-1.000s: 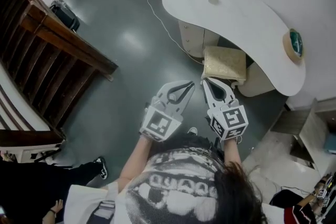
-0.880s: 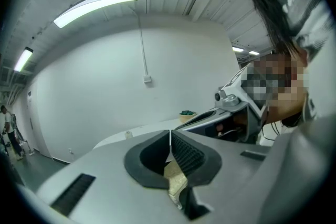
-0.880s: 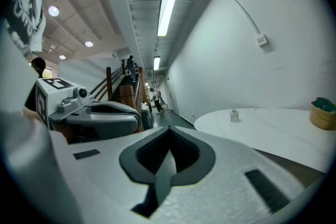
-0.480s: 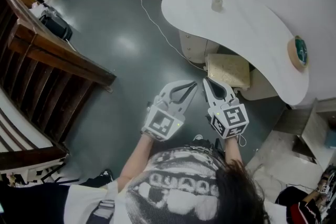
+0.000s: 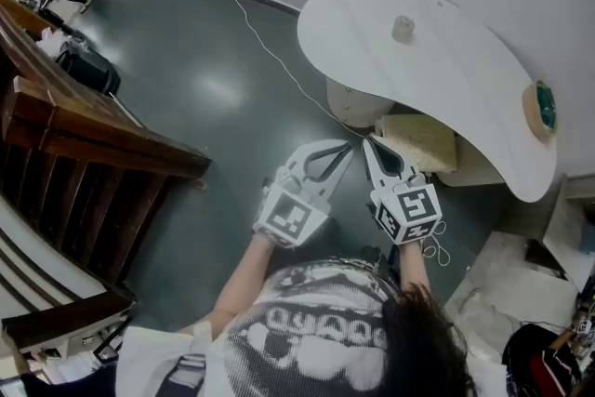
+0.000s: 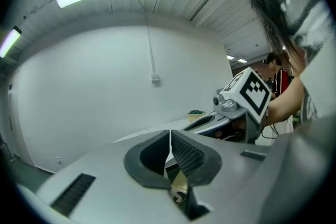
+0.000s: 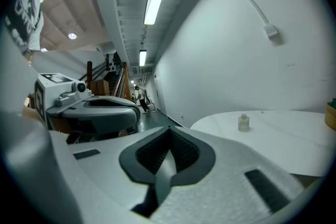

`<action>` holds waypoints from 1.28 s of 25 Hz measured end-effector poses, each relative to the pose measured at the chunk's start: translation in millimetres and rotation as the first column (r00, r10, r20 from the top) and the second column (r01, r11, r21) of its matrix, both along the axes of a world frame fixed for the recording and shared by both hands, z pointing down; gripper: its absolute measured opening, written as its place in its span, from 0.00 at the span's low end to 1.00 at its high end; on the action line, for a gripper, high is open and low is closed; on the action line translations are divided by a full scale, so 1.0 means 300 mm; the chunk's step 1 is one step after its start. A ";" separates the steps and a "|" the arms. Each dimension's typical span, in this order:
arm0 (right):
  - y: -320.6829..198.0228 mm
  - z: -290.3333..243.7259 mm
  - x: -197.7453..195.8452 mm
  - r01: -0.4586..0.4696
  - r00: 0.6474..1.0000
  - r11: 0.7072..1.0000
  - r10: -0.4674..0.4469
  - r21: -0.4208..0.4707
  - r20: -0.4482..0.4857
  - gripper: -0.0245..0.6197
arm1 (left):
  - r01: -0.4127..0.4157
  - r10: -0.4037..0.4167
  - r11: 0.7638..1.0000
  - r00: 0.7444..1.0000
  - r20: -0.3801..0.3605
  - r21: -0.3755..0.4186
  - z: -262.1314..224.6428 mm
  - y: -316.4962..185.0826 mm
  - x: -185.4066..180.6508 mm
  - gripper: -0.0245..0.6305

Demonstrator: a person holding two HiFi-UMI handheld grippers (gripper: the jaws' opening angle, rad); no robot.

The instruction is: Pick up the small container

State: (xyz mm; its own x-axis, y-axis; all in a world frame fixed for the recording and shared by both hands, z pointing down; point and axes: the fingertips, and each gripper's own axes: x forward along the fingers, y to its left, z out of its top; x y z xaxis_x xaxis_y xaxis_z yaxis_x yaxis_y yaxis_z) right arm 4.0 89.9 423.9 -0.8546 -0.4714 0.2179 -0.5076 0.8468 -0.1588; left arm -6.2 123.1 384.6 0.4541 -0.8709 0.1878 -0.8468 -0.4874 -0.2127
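Head view. My left gripper and my right gripper lie side by side, their tips just before the near edge of the table. The small container stands on the table, beyond both grippers. A bowl sits at the table's right end. A stool is tucked underneath. A railing runs along the left.

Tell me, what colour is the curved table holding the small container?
The table is white; the head view shows it best.
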 end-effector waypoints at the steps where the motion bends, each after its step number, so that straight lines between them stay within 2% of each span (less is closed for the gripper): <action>1: -0.015 -0.001 -0.022 -0.005 1.000 1.000 0.005 0.002 -0.001 0.03 | -0.007 0.007 1.000 1.000 0.001 0.003 -0.002 -0.018 -0.021 0.05; 9: -0.091 0.012 -0.112 -0.054 0.998 0.999 0.055 0.002 -0.023 0.03 | -0.050 0.051 0.999 0.998 -0.024 0.014 0.003 -0.103 -0.131 0.05; 19: -0.162 0.052 -0.115 -0.085 0.995 0.996 0.084 -0.021 -0.049 0.03 | -0.078 0.078 0.997 0.994 -0.074 0.003 0.070 -0.165 -0.129 0.05; 22: -0.204 0.076 -0.133 -0.080 0.996 0.996 0.078 -0.034 -0.049 0.03 | -0.081 0.080 0.997 0.995 -0.067 -0.010 0.091 -0.201 -0.141 0.05; 32: -0.554 0.121 -0.178 -0.080 0.997 0.996 0.080 -0.038 -0.022 0.03 | -0.070 0.070 0.997 0.997 -0.018 -0.024 0.115 -0.509 -0.190 0.05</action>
State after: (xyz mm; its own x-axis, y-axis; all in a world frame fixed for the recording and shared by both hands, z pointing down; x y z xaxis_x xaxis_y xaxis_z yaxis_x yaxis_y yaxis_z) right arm -49.5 -76.2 460.2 -0.8097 -0.5290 0.2539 -0.5769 0.7968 -0.1796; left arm -63.1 -29.6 419.2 0.5171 -0.8322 0.2002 -0.8139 -0.5504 -0.1860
